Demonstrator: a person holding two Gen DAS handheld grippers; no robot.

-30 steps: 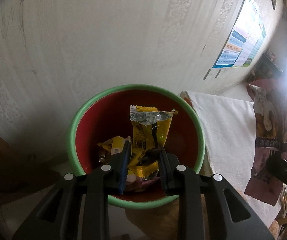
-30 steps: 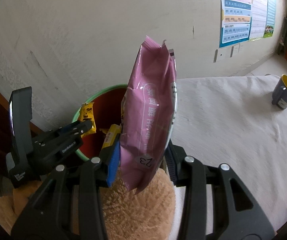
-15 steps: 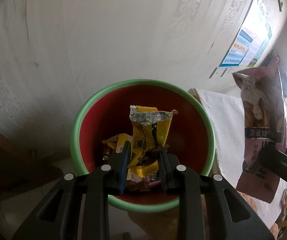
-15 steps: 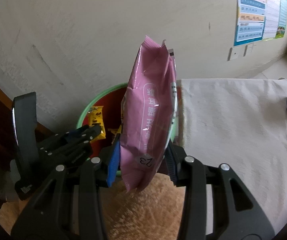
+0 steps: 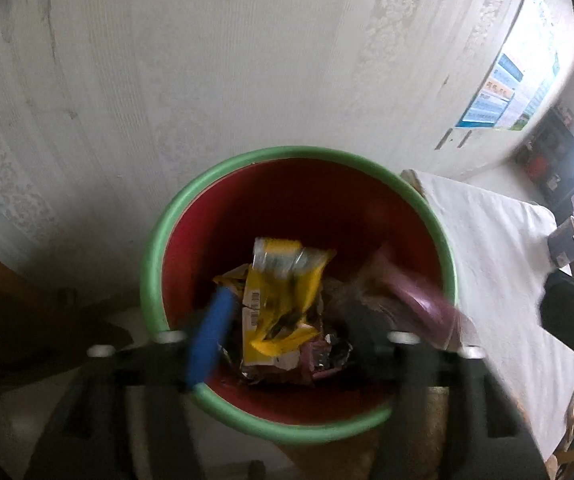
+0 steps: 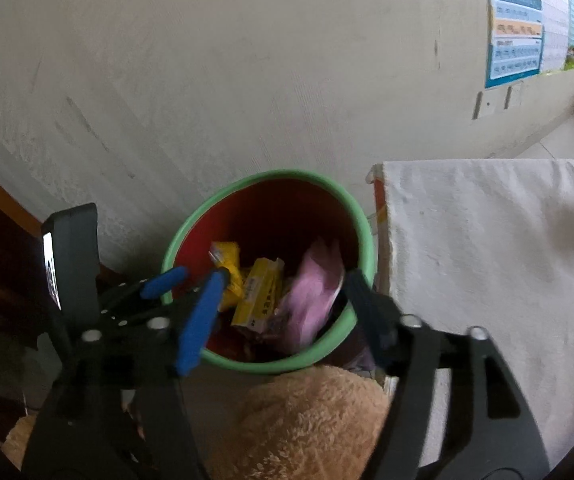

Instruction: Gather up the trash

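Right wrist view showed the right gripper [image 6: 283,312] spread wide, empty, over the bin [image 6: 175,246]; the pink bag [image 6: 311,292] lay inside. The left gripper [image 5: 287,332], blurred, apparently gaped wide too, holding nothing.

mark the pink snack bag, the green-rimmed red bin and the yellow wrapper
pink plastic snack bag [image 6: 311,296], right wrist view, crumpled middle.
green-rimmed red plastic bin [image 6: 287,176], right wrist view, far rim.
yellow foil wrapper [image 5: 283,296], left wrist view, printed face.
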